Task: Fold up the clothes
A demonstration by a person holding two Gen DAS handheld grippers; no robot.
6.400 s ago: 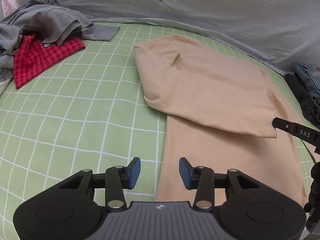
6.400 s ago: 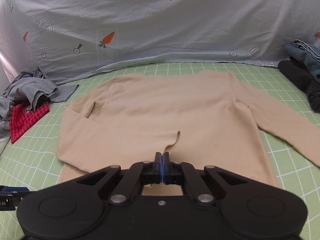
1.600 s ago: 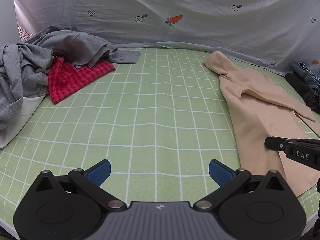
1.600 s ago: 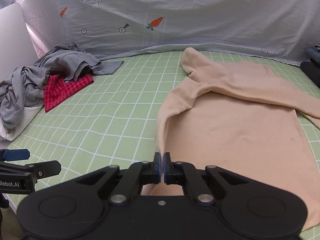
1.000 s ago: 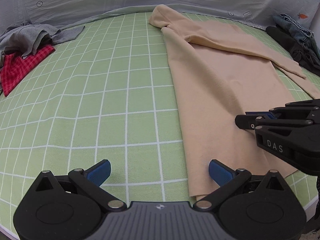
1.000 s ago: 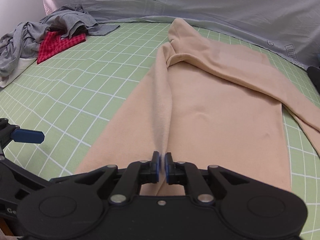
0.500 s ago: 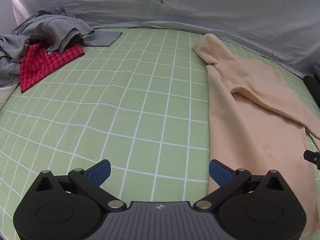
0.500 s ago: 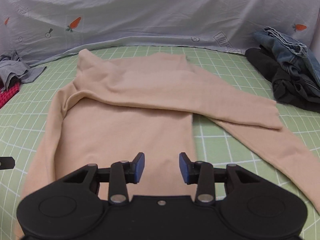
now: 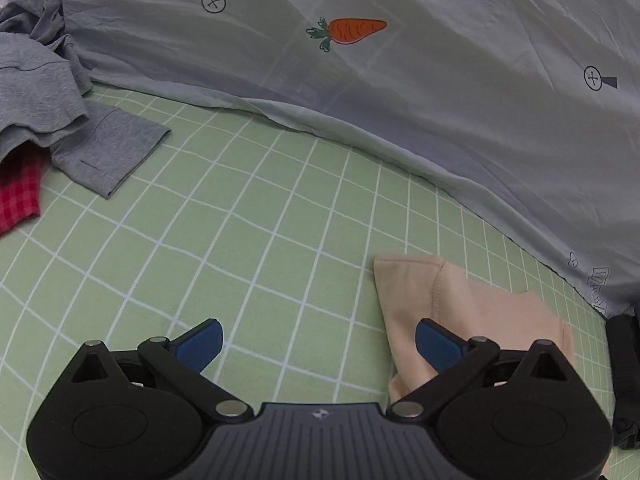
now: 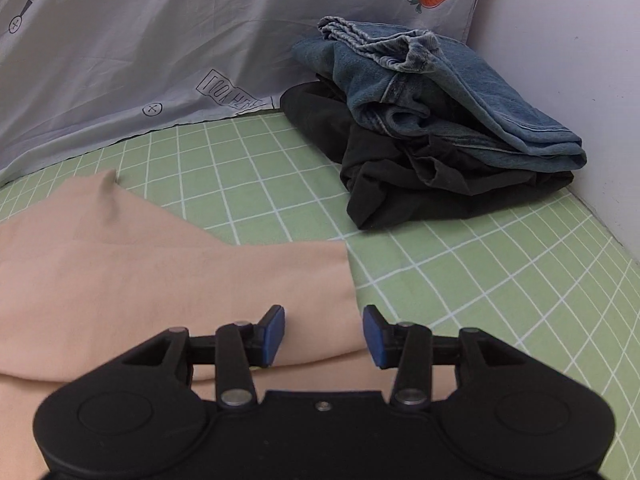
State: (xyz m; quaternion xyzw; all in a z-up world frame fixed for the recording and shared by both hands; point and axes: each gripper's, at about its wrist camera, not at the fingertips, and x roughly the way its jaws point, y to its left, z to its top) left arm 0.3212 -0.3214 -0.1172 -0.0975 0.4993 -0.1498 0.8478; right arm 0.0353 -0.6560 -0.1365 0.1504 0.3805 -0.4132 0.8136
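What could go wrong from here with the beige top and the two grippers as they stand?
The right gripper is opening over the folded sleeve end of the beige top; closing here might catch one layer only and pull the fold apart. The left gripper, wide open, has only its right finger over the shoulder corner, so it could pinch the green sheet too. The jeans pile lies close; a wide swing may snag it.

Both tools share one build — the left gripper (image 9: 316, 342) and the right gripper (image 10: 324, 334) have matte black bodies with rounded lobes on either side, black linkage bars pinned by silver screws, and blue pads on the fingers (image 9: 200, 344). The left body carries a ribbed grey centre panel with a small emblem.
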